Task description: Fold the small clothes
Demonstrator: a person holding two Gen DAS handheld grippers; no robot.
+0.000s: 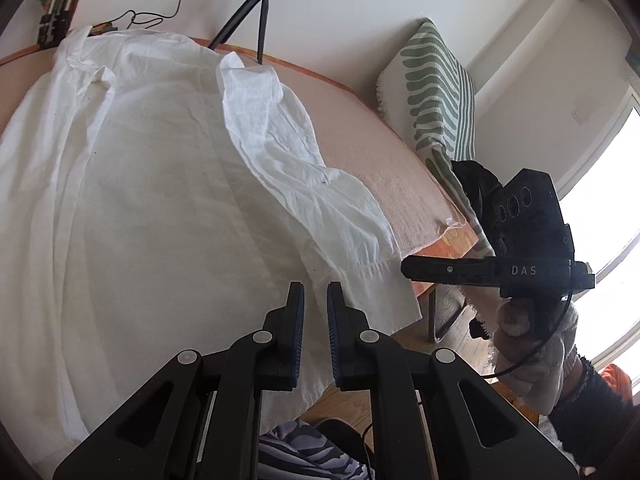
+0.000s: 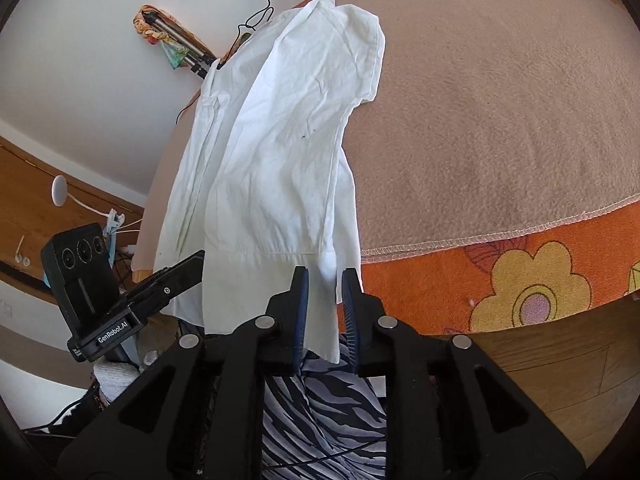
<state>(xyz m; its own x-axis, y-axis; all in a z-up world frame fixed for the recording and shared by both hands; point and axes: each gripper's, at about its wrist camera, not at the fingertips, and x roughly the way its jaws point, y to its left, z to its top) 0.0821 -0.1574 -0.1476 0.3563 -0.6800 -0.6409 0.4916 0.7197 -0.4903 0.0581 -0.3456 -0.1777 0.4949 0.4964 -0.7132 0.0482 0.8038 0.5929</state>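
Left gripper (image 1: 315, 286) poised over white shirt (image 1: 152, 184), jaws slightly parted, empty.
Shirt lies across the pink blanket (image 1: 384, 160) — its hem hangs off the near edge between the right gripper (image 2: 325, 274) fingers, not pinched.

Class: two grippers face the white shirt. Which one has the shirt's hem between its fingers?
The right gripper: the white shirt hangs between its fingers. The left gripper hovers open above the cloth, holding nothing.

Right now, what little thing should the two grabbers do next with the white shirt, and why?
Probably close both on the hem. The white shirt lies spread on the pink blanket, its bottom edge hanging over the table side, already between the open fingers of the left gripper and right gripper.
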